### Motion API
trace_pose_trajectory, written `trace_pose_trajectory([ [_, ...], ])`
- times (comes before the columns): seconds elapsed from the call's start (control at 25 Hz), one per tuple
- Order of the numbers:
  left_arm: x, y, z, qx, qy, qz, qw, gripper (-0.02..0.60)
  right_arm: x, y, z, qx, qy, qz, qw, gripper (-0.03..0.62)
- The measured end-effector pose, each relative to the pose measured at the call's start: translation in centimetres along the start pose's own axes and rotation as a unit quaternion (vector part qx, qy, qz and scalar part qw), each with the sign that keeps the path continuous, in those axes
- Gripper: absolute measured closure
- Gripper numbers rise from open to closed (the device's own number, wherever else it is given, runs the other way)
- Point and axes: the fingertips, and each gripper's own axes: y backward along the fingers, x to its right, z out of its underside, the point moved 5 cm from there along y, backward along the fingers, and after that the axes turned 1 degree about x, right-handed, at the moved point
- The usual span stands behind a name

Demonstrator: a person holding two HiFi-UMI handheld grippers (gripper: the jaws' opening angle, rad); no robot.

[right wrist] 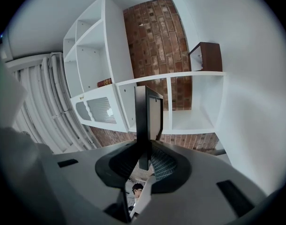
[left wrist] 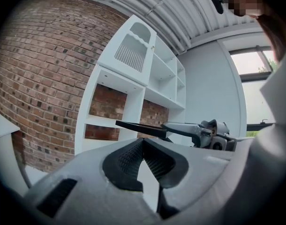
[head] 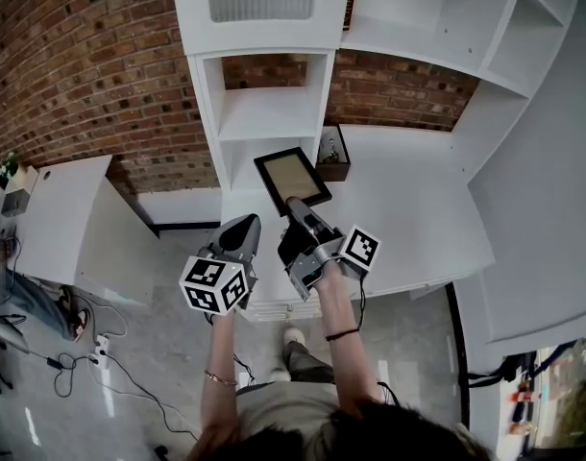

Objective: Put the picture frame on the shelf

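1. The black picture frame [head: 293,178] is gripped at its near edge by the right hand-held gripper [head: 296,206]. In the right gripper view, that edge is seen pinched between the two ribbed pads.
2. The frame is held out just in front of the white shelf unit [head: 264,113], before its lowest open compartment, with the tan face turned upward. Whether it touches the shelf board cannot be told.
3. In the left gripper view, the frame is seen edge-on and roughly level, in front of the shelf unit.
4. The left hand-held gripper [head: 243,225] is held beside the right one, also in front of the shelf unit, on the frame's left. Its jaws are closed tip to tip, and nothing is held between them.
5. A small dark wooden box [head: 332,157] is seen standing just right of the shelf unit's lower compartments, on the white counter [head: 418,209].
6. A red brick wall [head: 62,56] is seen behind the shelf unit and shows through its open-backed compartments.
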Motion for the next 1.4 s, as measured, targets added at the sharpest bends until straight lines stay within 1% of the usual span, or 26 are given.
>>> trace_pose_trajectory([
  [0.2, -1.2, -2.3, -0.5, 0.006, 0.002, -0.015, 0.9999, 0.571, 0.6, -2.0, -2.1, -0.011, -0.002, 0.001, 1.0, 0.523],
  [0.68, -2.6, -7.1, -1.1, 0.015, -0.001, -0.041, 0.999, 0.571, 2.1, -6.1, -6.3, -0.045, -0.008, -0.004, 0.999, 0.523],
  [1.0, -4.1, -8.4, -1.8, 0.024, -0.003, -0.06, 0.9979, 0.571, 2.4, -8.8, -7.4, -0.066, -0.005, -0.011, 0.998, 0.523],
  [1.4, -6.1, -10.2, -2.8, 0.025, -0.009, -0.062, 0.9977, 0.571, 2.5, -11.8, -8.4, -0.072, -0.008, -0.018, 0.997, 0.523],
])
